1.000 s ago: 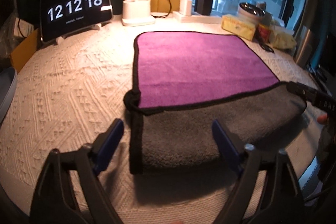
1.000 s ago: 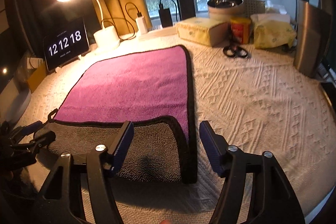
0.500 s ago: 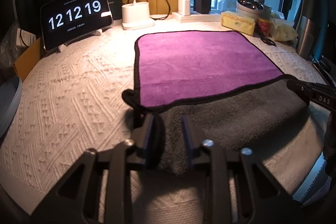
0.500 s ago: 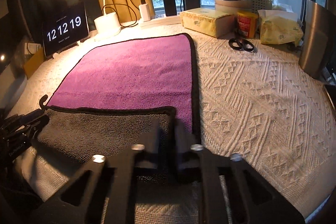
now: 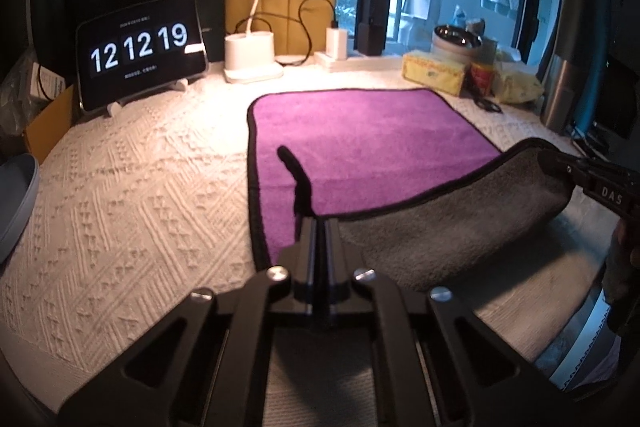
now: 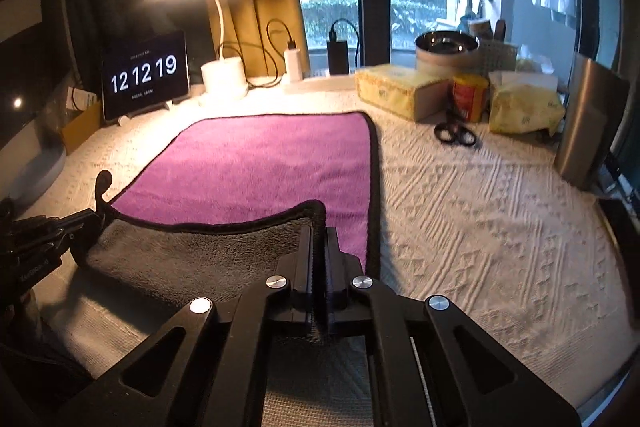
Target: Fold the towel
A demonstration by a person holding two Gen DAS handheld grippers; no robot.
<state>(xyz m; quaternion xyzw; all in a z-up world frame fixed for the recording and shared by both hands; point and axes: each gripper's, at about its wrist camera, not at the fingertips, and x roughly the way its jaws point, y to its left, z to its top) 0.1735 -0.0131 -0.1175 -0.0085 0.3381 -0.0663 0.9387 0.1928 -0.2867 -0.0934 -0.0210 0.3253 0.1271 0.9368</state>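
A purple towel (image 5: pixel 360 131) with a grey underside and black trim lies on the white knitted tablecloth (image 5: pixel 132 195); it also shows in the right wrist view (image 6: pixel 264 163). Its near edge is lifted, grey side (image 5: pixel 448 227) up. My left gripper (image 5: pixel 319 227) is shut on the towel's near left corner, and its black hanging loop (image 5: pixel 294 167) sticks up. My right gripper (image 6: pixel 318 233) is shut on the near right corner. Each gripper shows at the side of the other view, the right one (image 5: pixel 592 179) and the left one (image 6: pixel 44 231).
At the back stand a tablet clock (image 5: pixel 140 51), a lit desk lamp (image 5: pixel 250 59) with cables and a charger (image 5: pixel 336 43). At the back right are a tissue box (image 6: pixel 400 91), a red can (image 6: pixel 470 103), scissors (image 6: pixel 456 135), a steel bowl (image 6: pixel 446 47) and a metal container (image 6: pixel 588 131).
Both grippers went from open to shut on the towel's near corners, then lifted the grey edge up and forward over the purple side.
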